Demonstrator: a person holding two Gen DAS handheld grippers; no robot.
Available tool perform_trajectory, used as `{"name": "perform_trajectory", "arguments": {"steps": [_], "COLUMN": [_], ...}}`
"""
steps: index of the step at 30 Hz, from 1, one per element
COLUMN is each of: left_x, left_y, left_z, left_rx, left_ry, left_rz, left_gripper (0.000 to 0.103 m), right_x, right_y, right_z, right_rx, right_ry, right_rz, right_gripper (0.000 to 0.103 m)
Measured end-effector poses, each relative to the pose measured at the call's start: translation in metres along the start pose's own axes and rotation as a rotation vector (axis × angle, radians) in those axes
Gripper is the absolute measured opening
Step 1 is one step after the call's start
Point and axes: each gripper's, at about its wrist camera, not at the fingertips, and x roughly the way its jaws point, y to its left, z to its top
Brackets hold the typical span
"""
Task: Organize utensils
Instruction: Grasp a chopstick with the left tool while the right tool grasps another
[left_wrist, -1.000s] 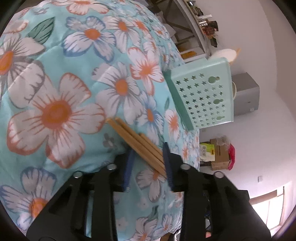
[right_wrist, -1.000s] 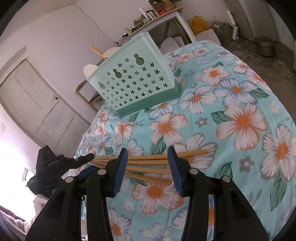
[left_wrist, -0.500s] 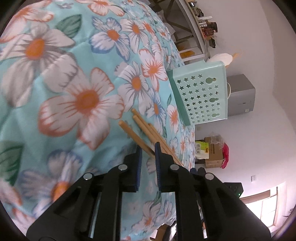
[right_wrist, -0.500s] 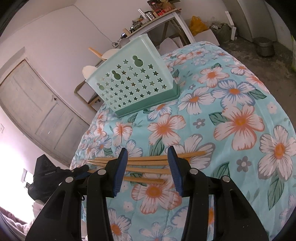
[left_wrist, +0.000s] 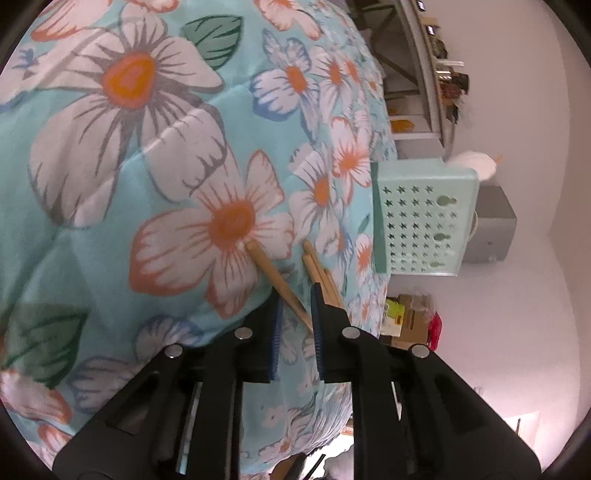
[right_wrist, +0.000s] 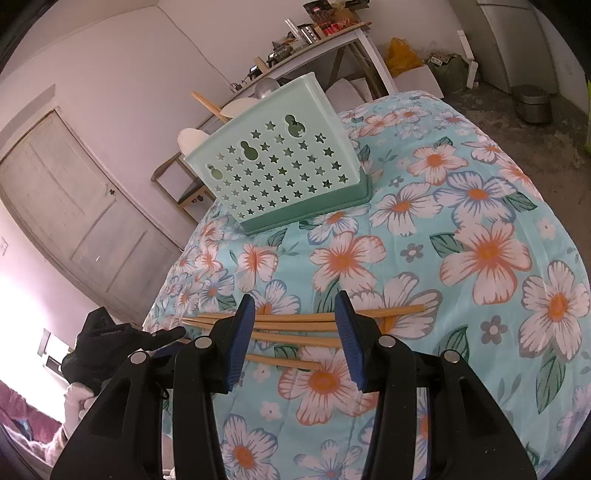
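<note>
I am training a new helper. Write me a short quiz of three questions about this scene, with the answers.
1. True or false: the right gripper is shut.
2. The holes in the basket wall are mostly: A stars, B squares, C slots.
3. How many chopsticks lie on the blanket in the right wrist view?
Key: 1 false, its jaws stand open above the chopsticks; 2 A; 3 four.
</note>
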Motion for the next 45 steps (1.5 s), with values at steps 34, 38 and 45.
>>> {"name": "perform_trajectory", "arguments": {"steps": [34,38,45], "left_x": [-0.021,-0.026,-0.03], "left_y": [-0.019,-0.014,-0.009], "left_z": [-0.036,-0.036,-0.036], "left_rx": [0.552,0.559,0.568], "left_ry": [-0.153,-0.146,-0.144], "left_rz": [0.047,0.026,-0.002], "left_gripper": [0.02,0.02,0.02], "right_x": [0.074,0.096,0.117], "right_y": [0.135,0.154,0.166], "right_z": [-0.014,-0.027,-0.047], "right_rx": [-0.918,-1.124,-1.325], "right_ry": [0.259,0.352,0.418], "right_rz": [0.088,0.101,0.065], "right_gripper": [0.022,0.019,0.014]}}
